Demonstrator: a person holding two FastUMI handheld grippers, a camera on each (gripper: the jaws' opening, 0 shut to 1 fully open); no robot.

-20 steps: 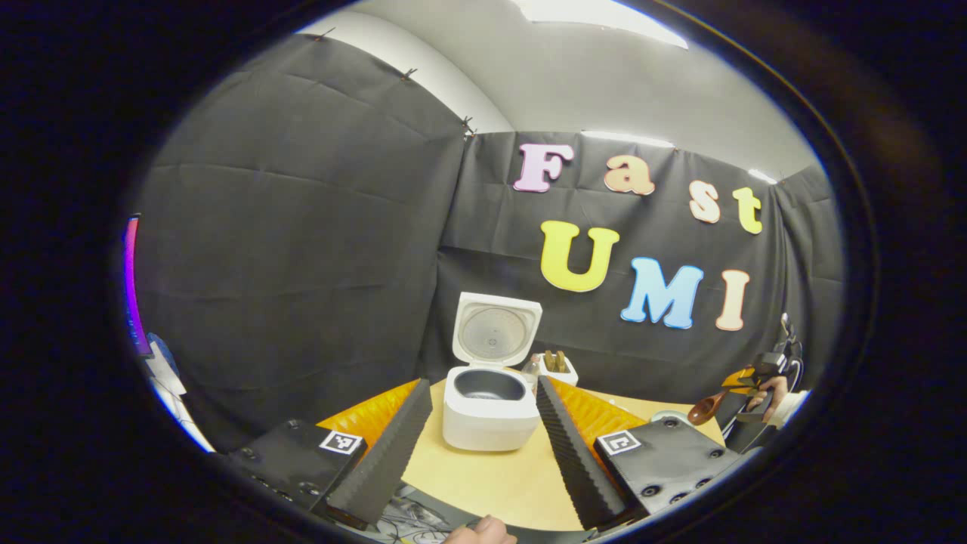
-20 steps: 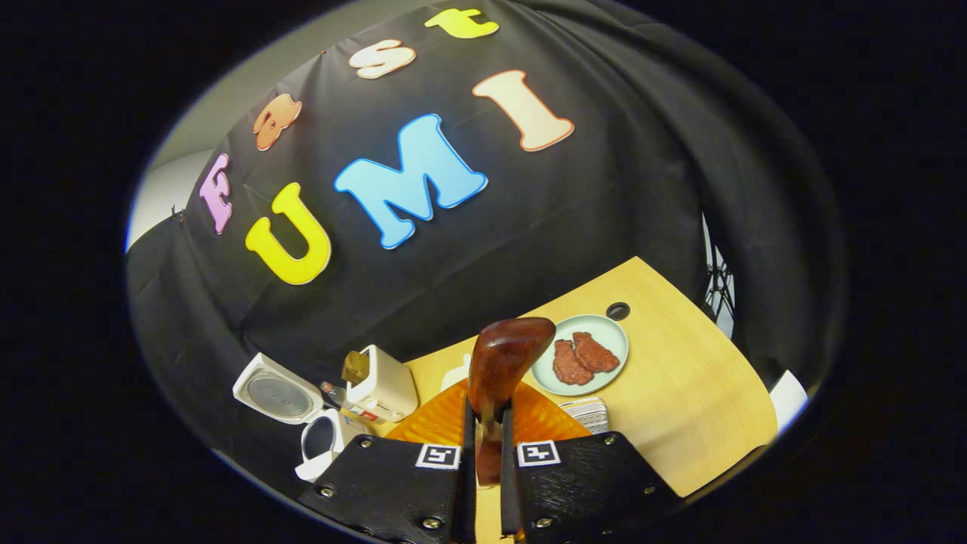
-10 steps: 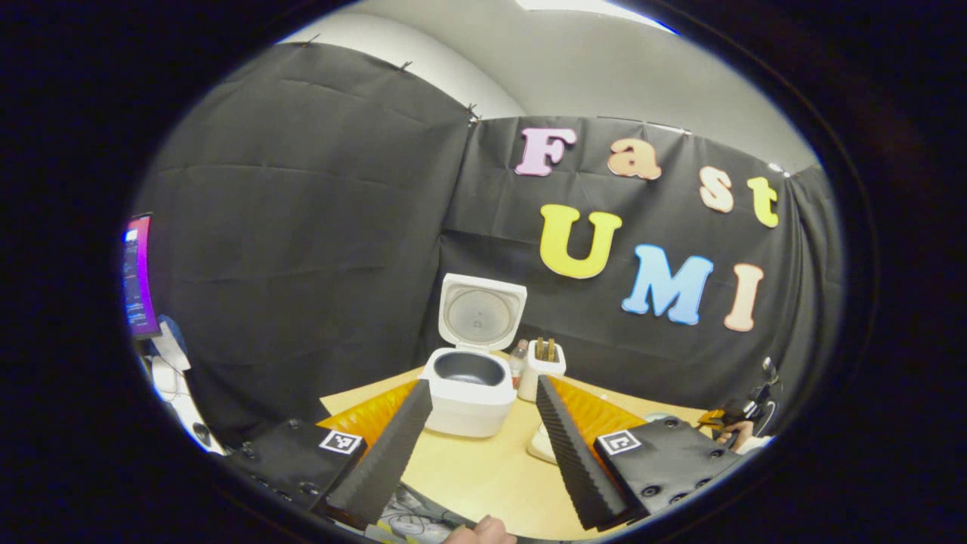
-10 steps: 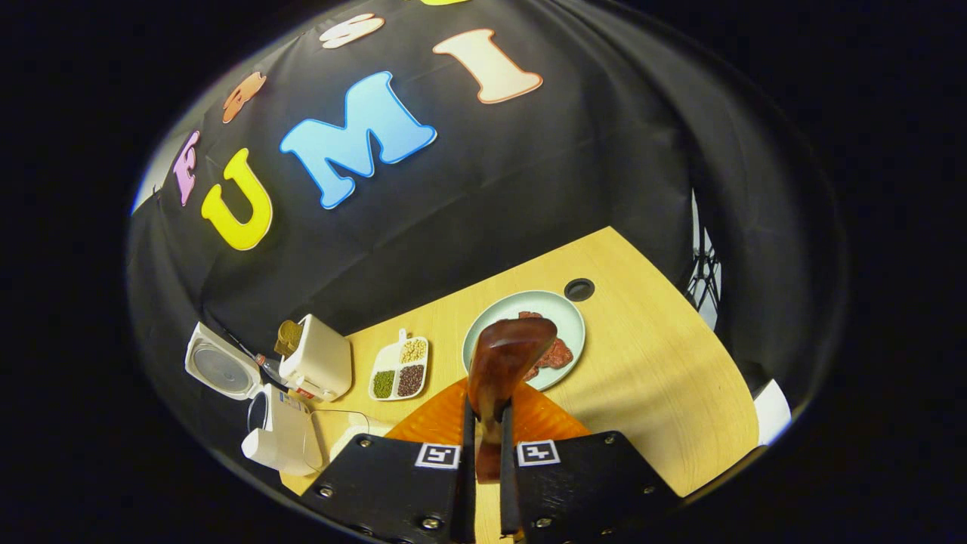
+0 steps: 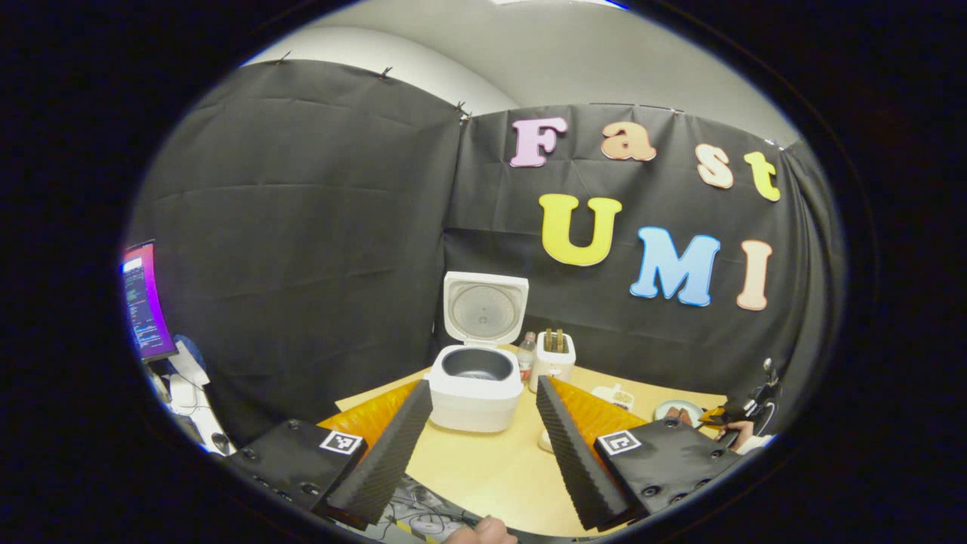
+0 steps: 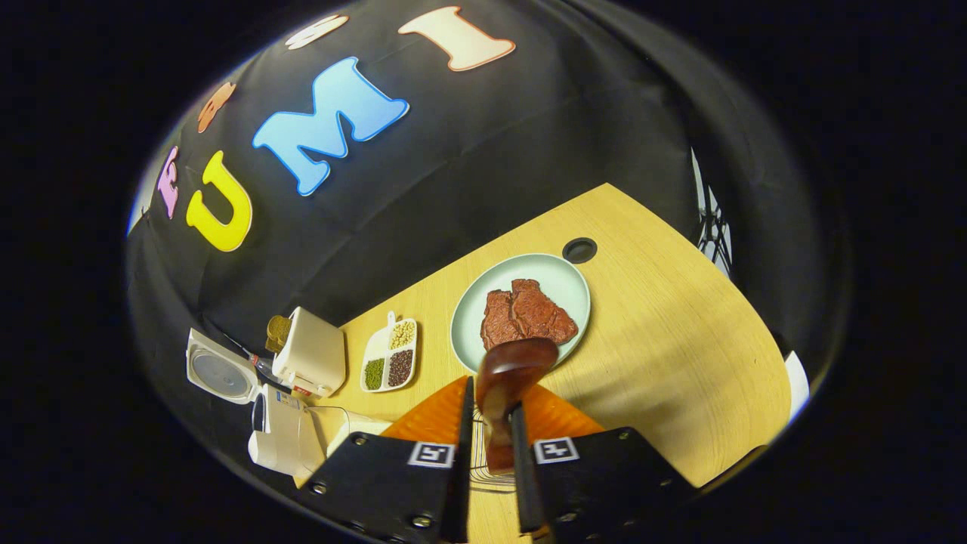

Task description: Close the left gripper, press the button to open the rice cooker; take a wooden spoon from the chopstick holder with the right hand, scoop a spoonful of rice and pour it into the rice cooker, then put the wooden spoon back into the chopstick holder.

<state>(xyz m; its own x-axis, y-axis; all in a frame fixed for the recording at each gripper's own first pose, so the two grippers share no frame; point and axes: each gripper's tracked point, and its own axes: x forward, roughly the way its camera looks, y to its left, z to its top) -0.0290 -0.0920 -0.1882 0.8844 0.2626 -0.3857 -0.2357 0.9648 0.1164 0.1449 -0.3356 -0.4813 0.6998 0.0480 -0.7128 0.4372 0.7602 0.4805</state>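
While the right hand-held gripper [image 6: 489, 453] pinches the wooden spoon [image 6: 510, 378] above the bench [image 6: 680, 355], the left hand-held gripper [image 5: 483, 446] gapes wide, facing the open rice cooker [image 5: 476, 378].

Looks like a staged recording booth, not a real kitchen: black cloth walls [image 5: 302, 227] pinned up behind a wooden table [image 6: 680, 347], kitchen props ahead of the tongs, computer monitor [image 5: 143, 302] off left.
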